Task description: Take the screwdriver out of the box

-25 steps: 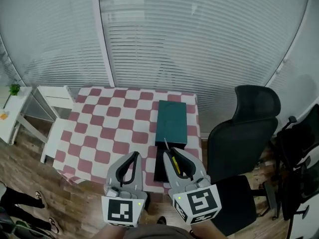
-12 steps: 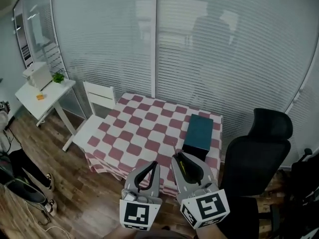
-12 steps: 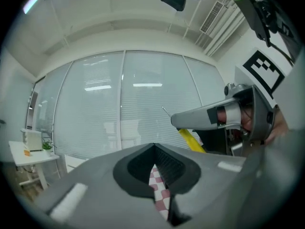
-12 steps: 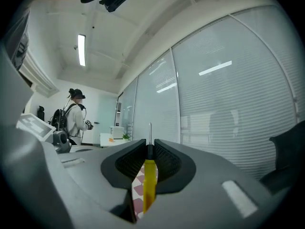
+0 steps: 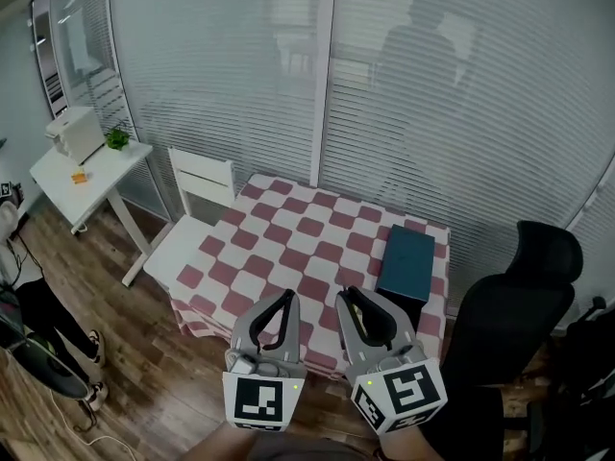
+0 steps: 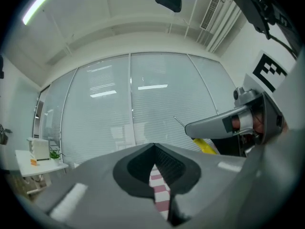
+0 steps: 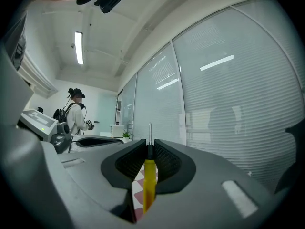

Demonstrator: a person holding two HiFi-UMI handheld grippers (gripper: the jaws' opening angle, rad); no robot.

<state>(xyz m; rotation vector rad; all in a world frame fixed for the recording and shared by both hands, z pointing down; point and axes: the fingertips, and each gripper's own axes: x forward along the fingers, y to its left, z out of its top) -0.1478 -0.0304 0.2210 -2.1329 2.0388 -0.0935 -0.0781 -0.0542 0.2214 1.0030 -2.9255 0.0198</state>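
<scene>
The right gripper [image 7: 149,147] is clamped on the screwdriver [image 7: 149,187]: its yellow handle sits upright between the jaws, with the black collar and thin metal shaft poking out past the tips. The left gripper [image 6: 153,149] is closed on nothing, its jaws meeting at the tips. In the head view both are held up side by side, well above the table [image 5: 279,248] with its red-and-white checked cloth. Each marker cube shows only a black-and-white square pattern. The teal box [image 5: 407,262] lies on the table's right edge, near a black office chair [image 5: 524,296], apart from the screwdriver. A white chair [image 5: 197,185] stands at the left.
</scene>
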